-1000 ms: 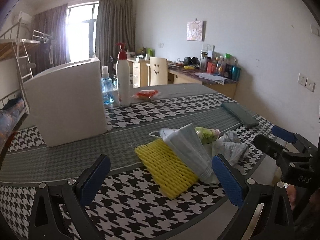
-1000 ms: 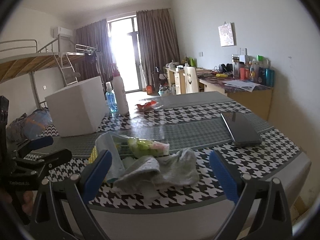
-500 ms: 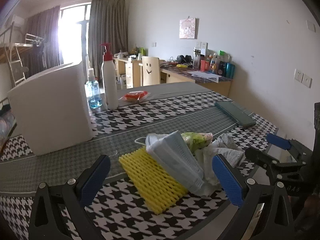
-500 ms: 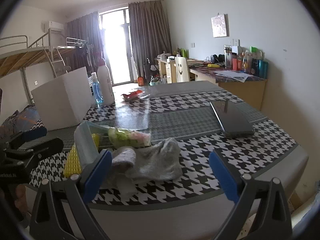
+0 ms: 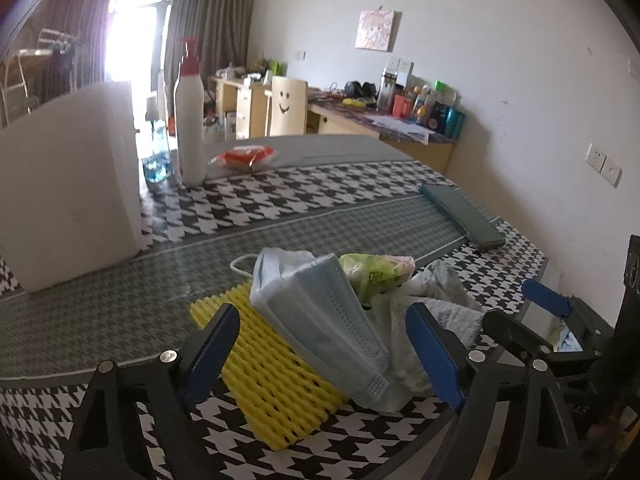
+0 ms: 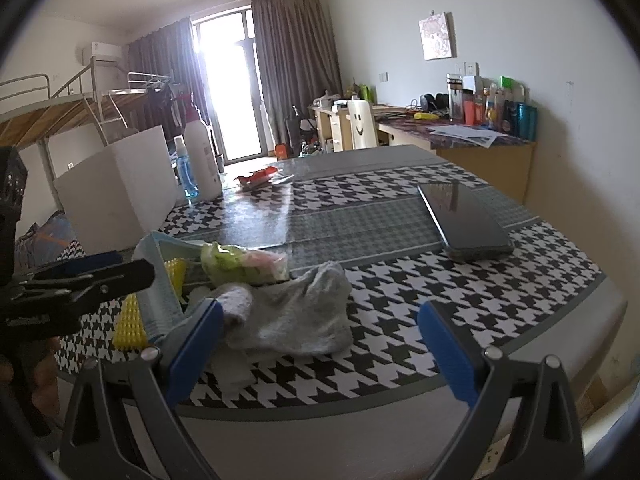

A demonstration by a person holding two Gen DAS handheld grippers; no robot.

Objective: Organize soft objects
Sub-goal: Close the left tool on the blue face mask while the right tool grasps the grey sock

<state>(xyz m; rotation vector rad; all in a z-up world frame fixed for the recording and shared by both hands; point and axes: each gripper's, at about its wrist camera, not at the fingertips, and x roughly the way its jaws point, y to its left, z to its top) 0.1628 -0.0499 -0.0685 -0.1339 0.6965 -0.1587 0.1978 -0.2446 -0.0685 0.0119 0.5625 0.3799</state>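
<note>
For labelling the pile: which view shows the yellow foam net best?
The left wrist view: the yellow foam net lies almost whole, only its far part under the blue face mask. The right wrist view shows just slivers beside the mask.

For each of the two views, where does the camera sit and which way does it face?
Left wrist: behind the left tongs, closing, nothing gripped; looks down-forward at face masks on yellow foam net; right tongs at right edge.
Right wrist: behind the right tongs, open; faces grey sock.
Shared: white box, phone.
</note>
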